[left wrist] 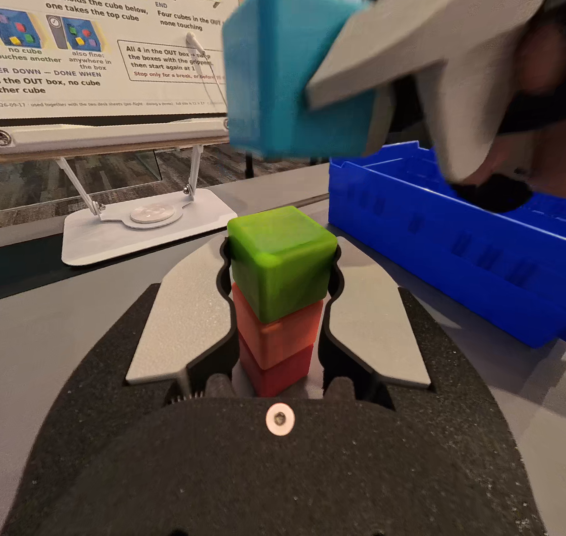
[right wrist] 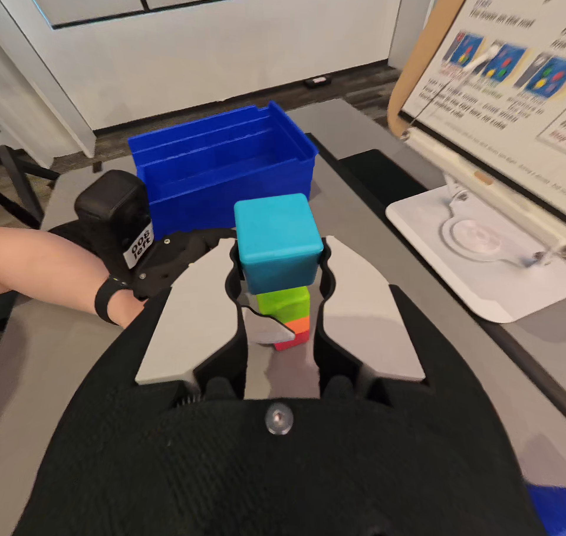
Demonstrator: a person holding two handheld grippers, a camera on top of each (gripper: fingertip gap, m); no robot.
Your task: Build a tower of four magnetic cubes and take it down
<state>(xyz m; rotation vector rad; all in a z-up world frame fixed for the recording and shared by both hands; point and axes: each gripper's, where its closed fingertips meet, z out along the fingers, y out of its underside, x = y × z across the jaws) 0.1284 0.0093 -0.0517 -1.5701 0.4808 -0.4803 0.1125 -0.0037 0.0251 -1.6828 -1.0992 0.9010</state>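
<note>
left gripper (left wrist: 280, 264) pinched on green cube (left wrist: 280, 261), stack of three braced on table | right gripper (right wrist: 278, 258) clamped on teal cube (right wrist: 277, 241), held above | risk: magnetic snap off-centre, stack toppled

Stack of three: red cube (left wrist: 277, 374) at the bottom, orange cube (left wrist: 275, 331) on it, green cube (left wrist: 280, 264) on top, twisted slightly. Teal cube (right wrist: 277, 241) is airborne directly above green, tilted, clear gap, not touching.
</note>
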